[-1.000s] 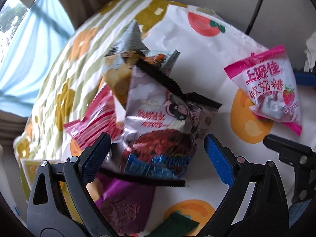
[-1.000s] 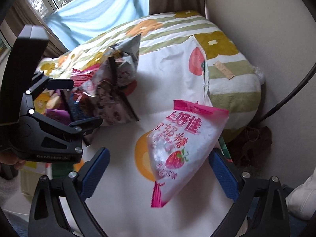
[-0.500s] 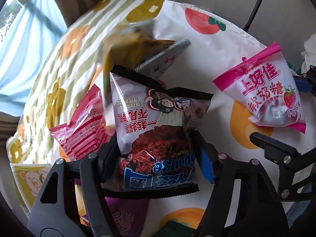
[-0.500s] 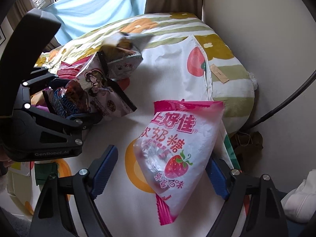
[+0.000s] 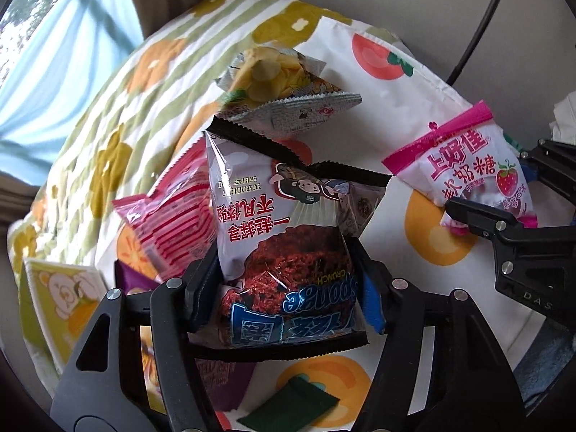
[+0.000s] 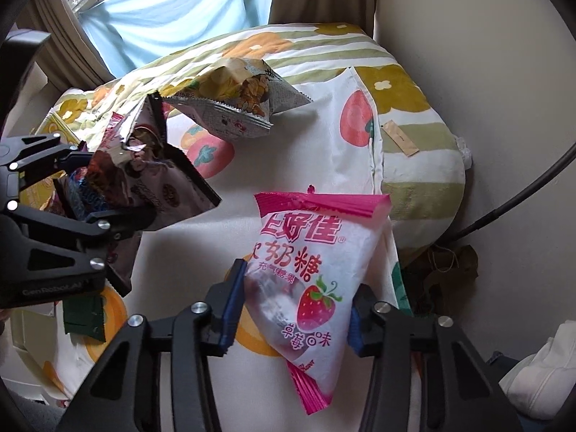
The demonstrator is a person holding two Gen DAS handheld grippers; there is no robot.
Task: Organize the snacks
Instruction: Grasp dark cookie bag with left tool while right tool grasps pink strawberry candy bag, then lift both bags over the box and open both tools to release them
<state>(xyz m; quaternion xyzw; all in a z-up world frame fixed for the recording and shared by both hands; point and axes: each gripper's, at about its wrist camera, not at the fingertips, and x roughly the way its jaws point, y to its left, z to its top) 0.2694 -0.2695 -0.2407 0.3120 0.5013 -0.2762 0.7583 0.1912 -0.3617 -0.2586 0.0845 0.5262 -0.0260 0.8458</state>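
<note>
1. Your left gripper (image 5: 288, 295) is clamped on the lower part of the Sponge Crunch bag (image 5: 284, 237), a grey-white pack with black serrated seams. Both blue pads press into its sides, and its print reads upside down in the left wrist view.
2. In the right wrist view that same bag (image 6: 151, 183) sits at 9 o'clock, pinched between the left tool's black fingers and lifted clear of the cloth.
3. Your right gripper (image 6: 293, 309) is closed on the strawberry candy bag (image 6: 309, 262), a pink-and-white pack. The pads squeeze its lower half, the pink top seal points to 12 o'clock, and the bottom seal hangs toward 6 o'clock.
4. From the left wrist view, the candy bag (image 5: 468, 176) shows at 3 o'clock, partly behind the right tool's black finger.
5. A silver chips bag (image 5: 284, 90) lies at 12 o'clock beyond the Sponge Crunch bag; whether the two touch, you cannot tell.
6. A pink striped pack (image 5: 172, 223) rests at 9 o'clock, just beside the held bag.
7. A purple pack (image 5: 223, 378) and a dark green sachet (image 5: 291, 410) lie at 6 o'clock on the fruit-print cloth (image 5: 388, 108).
</note>
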